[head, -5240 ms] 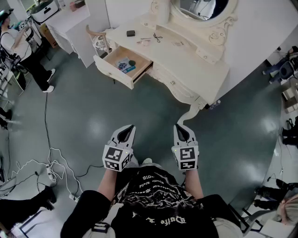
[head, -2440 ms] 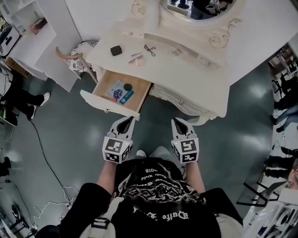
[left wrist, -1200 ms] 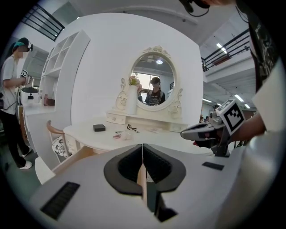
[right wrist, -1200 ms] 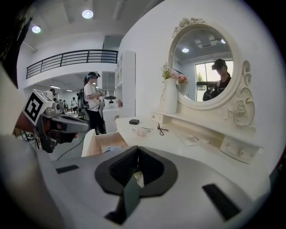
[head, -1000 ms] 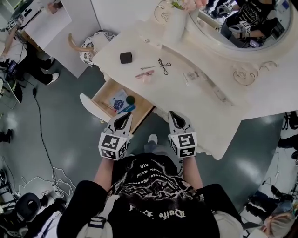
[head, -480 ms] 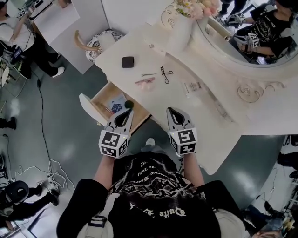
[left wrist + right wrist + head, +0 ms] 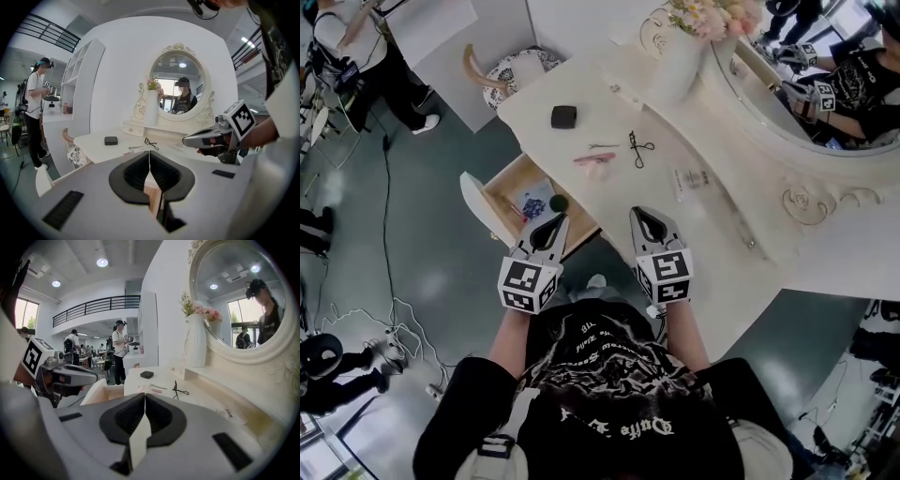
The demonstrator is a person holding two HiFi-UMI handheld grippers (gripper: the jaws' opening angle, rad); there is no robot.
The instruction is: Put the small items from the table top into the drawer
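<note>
On the cream dressing table (image 7: 694,244) lie a small black box (image 7: 563,116), a thin hairpin (image 7: 603,146), a pink item (image 7: 593,159), a black eyelash curler (image 7: 637,150) and a small packet (image 7: 689,178). Its left drawer (image 7: 478,202) is pulled out; a blue packet (image 7: 535,203) and a dark round thing (image 7: 559,202) lie inside. My left gripper (image 7: 552,223) hovers over the drawer's near end, shut and empty. My right gripper (image 7: 643,217) is over the table's front edge, shut and empty. The box (image 7: 146,374) and curler (image 7: 177,390) lie ahead of it.
A white vase of flowers (image 7: 684,52) and a round mirror (image 7: 825,94) stand at the back of the table. A chair with a patterned cushion (image 7: 514,70) is beyond the table's left end. A person (image 7: 352,52) stands at the far left, and cables (image 7: 384,187) trail over the floor.
The table and drawer have drawn nearer as the person walked up. Both grippers have moved forward, to the drawer and the table's front edge. Both stayed shut.
</note>
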